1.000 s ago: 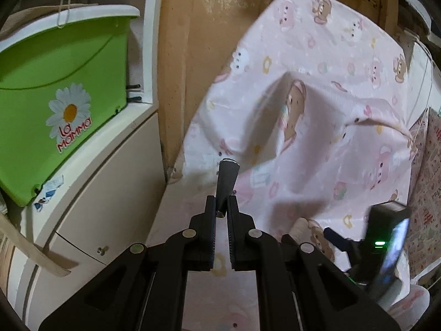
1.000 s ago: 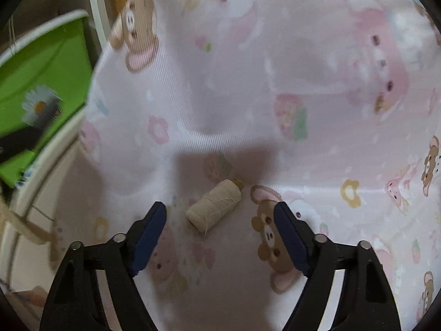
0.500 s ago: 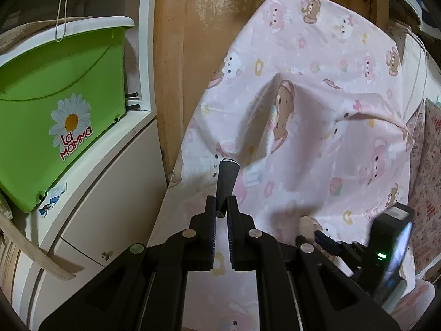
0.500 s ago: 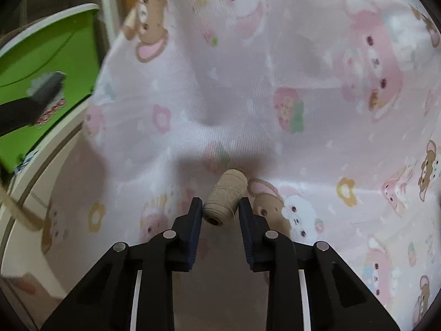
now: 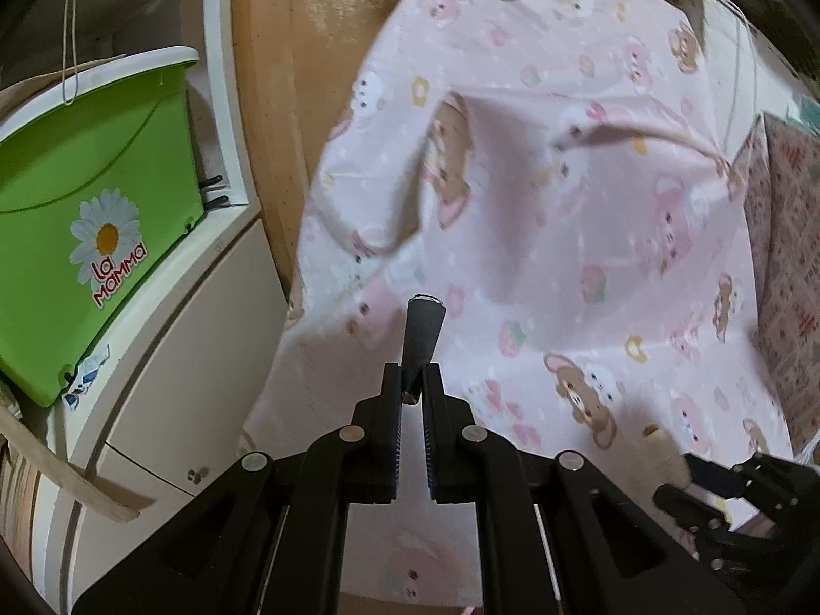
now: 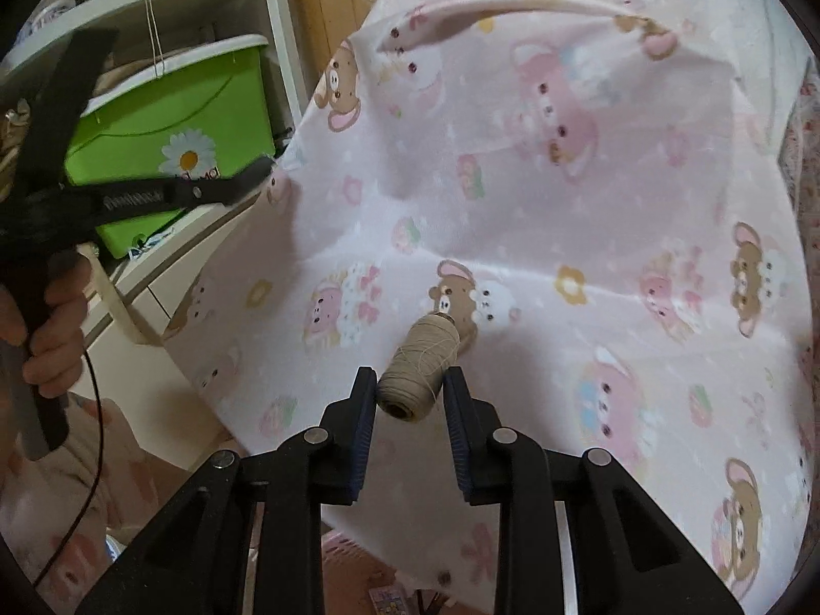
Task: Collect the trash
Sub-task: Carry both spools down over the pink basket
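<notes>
My left gripper (image 5: 410, 384) is shut on a dark grey flat stick-like piece (image 5: 423, 333) that juts forward over the pink cartoon bedsheet (image 5: 564, 230). My right gripper (image 6: 410, 389) is shut on a beige spool of thread (image 6: 423, 364) and holds it above the sheet (image 6: 589, 179). The spool (image 5: 663, 453) and the right gripper show at the lower right of the left wrist view. The left gripper with its dark piece (image 6: 246, 174) shows at the left of the right wrist view, held by a hand (image 6: 51, 328).
A green plastic bin with a daisy sticker (image 5: 97, 215) stands on a white cabinet (image 5: 169, 359) left of the bed; it also shows in the right wrist view (image 6: 174, 143). A wooden bed frame (image 5: 287, 77) runs behind. A patterned pillow (image 5: 789, 282) lies at the right.
My right gripper closed on the spool and lifted it off the sheet, pulling back. The left gripper kept hold of the dark piece and shifted slightly back.
</notes>
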Tool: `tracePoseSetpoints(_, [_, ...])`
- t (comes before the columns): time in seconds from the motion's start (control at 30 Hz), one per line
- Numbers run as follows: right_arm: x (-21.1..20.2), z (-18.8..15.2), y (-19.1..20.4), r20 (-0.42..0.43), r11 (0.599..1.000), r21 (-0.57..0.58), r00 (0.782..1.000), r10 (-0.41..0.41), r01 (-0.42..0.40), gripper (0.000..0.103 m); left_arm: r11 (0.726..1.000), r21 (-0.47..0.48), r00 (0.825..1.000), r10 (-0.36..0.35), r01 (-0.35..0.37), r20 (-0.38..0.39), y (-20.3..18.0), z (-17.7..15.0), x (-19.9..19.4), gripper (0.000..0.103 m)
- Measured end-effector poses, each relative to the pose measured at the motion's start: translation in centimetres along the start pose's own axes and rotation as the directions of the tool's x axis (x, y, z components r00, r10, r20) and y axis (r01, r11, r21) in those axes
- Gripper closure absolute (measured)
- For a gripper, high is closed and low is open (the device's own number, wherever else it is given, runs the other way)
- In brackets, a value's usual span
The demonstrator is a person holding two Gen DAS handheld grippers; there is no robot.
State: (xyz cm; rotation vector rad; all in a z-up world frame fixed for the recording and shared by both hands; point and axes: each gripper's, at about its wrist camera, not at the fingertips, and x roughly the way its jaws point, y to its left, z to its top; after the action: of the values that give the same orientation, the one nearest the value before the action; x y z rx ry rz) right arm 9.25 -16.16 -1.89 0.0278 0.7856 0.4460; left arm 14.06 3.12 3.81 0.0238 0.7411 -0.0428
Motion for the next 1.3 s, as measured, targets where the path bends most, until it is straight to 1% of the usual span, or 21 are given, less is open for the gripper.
tracePoseSetpoints(0.17, [-2.2, 0.0, 0.3, 0.041, 1.000, 0.013, 0.999, 0.008, -0.009, 0.074, 0.999, 0.028, 1.000, -0.016, 0.015, 0.011, -1.7, -1.4, -1.2, 0.096])
tracePoseSetpoints(0.27, [-2.7, 0.0, 0.3, 0.040, 1.000, 0.025, 0.999, 0.012, -0.013, 0.074, 0.999, 0.033, 1.000, -0.011, 0.010, 0.024, -2.7, -2.3, -1.8, 0.096])
tracePoseSetpoints(0.33, [-3.0, -0.2, 0.4, 0.036, 1.000, 0.030, 0.999, -0.007, 0.006, 0.074, 1.000, 0.026, 1.000, -0.007, 0.007, 0.005, -3.4, -3.3, -1.7, 0.096])
tracePoseSetpoints(0.4, [-3.3, -0.6, 0.5, 0.032, 0.999, 0.043, 0.999, -0.028, 0.027, 0.074, 1.000, 0.016, 1.000, -0.026, 0.027, -0.017, -3.9, -4.0, -1.7, 0.096])
tracePoseSetpoints(0.53, [-3.6, -1.4, 0.7, 0.007, 0.999, 0.051, 1.000, -0.006, 0.006, 0.074, 0.999, 0.007, 0.999, -0.032, 0.032, -0.014, -4.6, -5.2, -2.7, 0.096])
tracePoseSetpoints(0.63, [-4.2, -1.9, 1.1, 0.009, 0.999, 0.043, 1.000, -0.013, 0.013, 0.074, 0.999, -0.017, 0.999, -0.048, 0.048, -0.020, -4.7, -6.0, -3.5, 0.096])
tracePoseSetpoints(0.77, [-5.0, -2.5, 1.2, 0.005, 0.998, 0.064, 1.000, 0.002, -0.002, 0.074, 0.997, -0.058, 0.997, -0.060, 0.057, -0.044, -4.4, -7.4, -4.5, 0.096])
tracePoseSetpoints(0.97, [-6.4, -3.5, 1.6, -0.001, 0.998, 0.061, 1.000, 0.021, -0.021, 0.074, 0.997, -0.050, 0.998, -0.057, 0.056, -0.033, -4.7, -9.5, -6.8, 0.096])
tracePoseSetpoints(1.03, [-6.8, -3.9, 1.6, -0.007, 0.997, 0.064, 0.999, 0.032, -0.032, 0.074, 0.996, -0.059, 0.996, -0.070, 0.067, -0.049, -4.7, -10.4, -7.2, 0.096])
tracePoseSetpoints(1.13, [-7.0, -4.9, 1.5, -0.026, 0.997, 0.073, 0.999, 0.042, -0.039, 0.074, 0.993, -0.083, 0.991, -0.090, 0.082, -0.098, -5.0, -12.0, -7.2, 0.096])
tracePoseSetpoints(1.23, [-7.1, -6.0, 1.2, -0.054, 0.994, 0.094, 0.997, 0.057, -0.052, 0.074, 0.993, -0.088, 0.985, -0.097, 0.085, -0.143, -5.3, -13.3, -6.9, 0.096])
tracePoseSetpoints(1.3, [-7.2, -6.8, 1.1, -0.074, 0.992, 0.106, 0.995, 0.071, -0.063, 0.074, 0.991, -0.100, 0.978, -0.108, 0.091, -0.181, -5.2, -13.9, -6.5, 0.096])
